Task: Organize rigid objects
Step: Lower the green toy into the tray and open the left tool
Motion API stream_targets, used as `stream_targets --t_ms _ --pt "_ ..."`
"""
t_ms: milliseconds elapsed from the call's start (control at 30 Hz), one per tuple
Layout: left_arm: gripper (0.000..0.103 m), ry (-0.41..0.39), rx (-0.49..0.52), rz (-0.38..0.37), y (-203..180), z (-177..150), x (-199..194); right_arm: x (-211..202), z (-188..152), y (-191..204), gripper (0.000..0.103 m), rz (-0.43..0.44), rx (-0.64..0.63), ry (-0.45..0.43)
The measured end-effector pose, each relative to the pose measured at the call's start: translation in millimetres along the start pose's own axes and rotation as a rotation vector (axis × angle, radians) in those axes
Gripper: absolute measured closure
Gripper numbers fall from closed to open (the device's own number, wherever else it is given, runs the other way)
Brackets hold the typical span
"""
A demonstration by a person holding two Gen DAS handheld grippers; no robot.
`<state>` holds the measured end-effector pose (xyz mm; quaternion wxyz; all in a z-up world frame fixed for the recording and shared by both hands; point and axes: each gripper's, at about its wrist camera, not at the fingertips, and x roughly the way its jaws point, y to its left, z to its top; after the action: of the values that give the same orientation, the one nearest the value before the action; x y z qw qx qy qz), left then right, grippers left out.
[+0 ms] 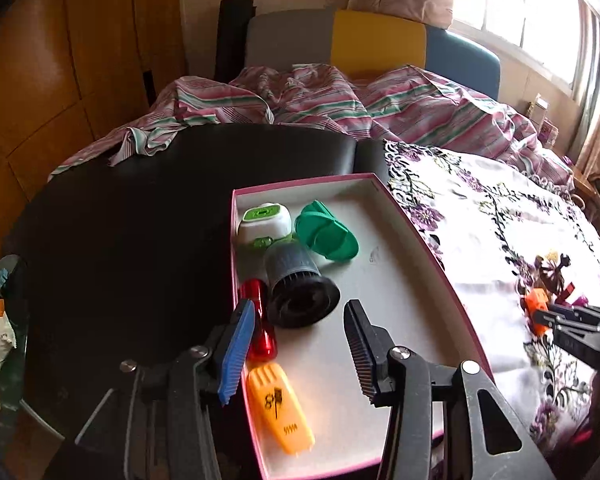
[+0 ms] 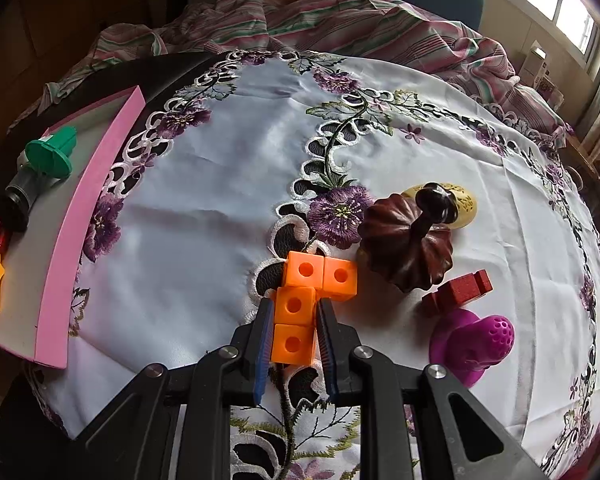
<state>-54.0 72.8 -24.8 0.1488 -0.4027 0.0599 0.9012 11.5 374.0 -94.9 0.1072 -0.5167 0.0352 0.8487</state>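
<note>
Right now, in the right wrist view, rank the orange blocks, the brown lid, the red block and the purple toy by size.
1. brown lid
2. orange blocks, though nearer the camera, so 1 and 2 are unsure
3. purple toy
4. red block

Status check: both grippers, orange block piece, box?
Right gripper shut on orange block piece. Left gripper open over pink box. Brown lid beside blocks.

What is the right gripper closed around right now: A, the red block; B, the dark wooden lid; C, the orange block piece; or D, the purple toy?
C: the right gripper has its fingers pressed against both sides of the orange block piece, while the other three lie apart on the tablecloth.
</note>
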Motion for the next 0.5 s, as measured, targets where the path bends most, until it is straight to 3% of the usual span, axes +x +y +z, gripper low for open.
stream_targets --t_ms 500 --pt "0.055 -0.006 -0.025 0.011 11.3 -13.5 -13.1 -2.0 0.2 3.0 0.083 -0.014 -0.002 -0.009"
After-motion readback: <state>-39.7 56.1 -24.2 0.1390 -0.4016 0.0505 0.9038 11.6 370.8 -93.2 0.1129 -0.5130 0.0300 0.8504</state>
